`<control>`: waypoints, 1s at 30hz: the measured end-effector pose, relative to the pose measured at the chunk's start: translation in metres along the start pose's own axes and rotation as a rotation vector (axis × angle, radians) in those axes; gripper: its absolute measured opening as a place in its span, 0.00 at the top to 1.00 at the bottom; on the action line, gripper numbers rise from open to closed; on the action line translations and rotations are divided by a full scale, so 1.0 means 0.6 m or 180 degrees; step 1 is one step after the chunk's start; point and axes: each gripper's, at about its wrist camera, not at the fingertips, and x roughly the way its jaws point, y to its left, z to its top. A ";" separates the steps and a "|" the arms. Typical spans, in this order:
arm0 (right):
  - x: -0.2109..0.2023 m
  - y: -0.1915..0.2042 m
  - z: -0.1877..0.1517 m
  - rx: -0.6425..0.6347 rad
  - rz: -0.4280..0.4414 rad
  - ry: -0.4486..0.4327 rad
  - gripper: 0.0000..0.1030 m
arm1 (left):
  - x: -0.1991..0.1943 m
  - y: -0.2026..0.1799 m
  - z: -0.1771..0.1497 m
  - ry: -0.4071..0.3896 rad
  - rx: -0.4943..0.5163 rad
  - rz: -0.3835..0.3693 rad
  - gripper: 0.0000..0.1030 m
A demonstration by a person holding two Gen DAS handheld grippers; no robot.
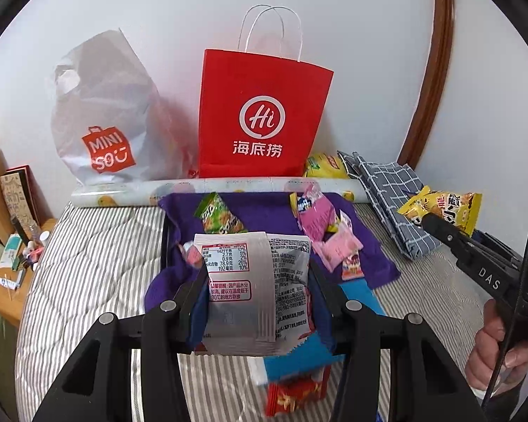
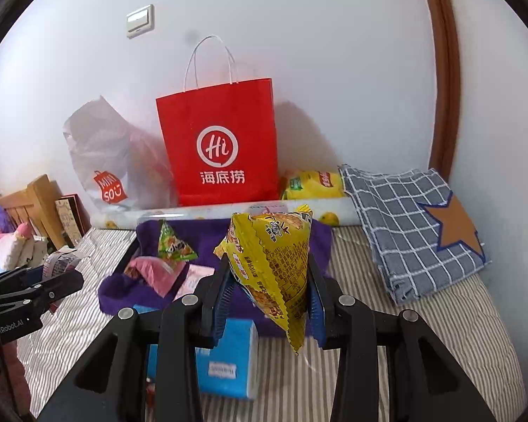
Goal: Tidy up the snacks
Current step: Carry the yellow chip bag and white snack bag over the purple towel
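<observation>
My left gripper (image 1: 257, 302) is shut on a silver snack packet (image 1: 253, 274) with a red-framed nutrition label, held above the purple cloth (image 1: 264, 211). In the right wrist view my right gripper (image 2: 267, 295) is shut on a yellow triangular snack packet (image 2: 274, 267). That yellow packet (image 1: 447, 207) and the right gripper (image 1: 436, 225) also show at the right edge of the left wrist view. On the purple cloth (image 2: 207, 239) lie a green packet (image 1: 218, 216) and several pink packets (image 1: 320, 225). A red paper bag (image 1: 264, 116) stands upright against the wall behind them.
A white Miniso plastic bag (image 1: 102, 112) leans left of the red bag (image 2: 218, 144). A patterned paper roll (image 1: 123, 193), a yellow chips bag (image 2: 313, 183) and a folded checked cloth (image 2: 412, 225) lie on the striped bed. A blue box (image 2: 225, 362) lies under my right gripper.
</observation>
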 end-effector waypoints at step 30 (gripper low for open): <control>0.224 0.001 0.011 0.0067 0.0331 0.0426 0.63 | 0.210 0.091 0.042 0.0299 -0.0360 -0.0054 0.54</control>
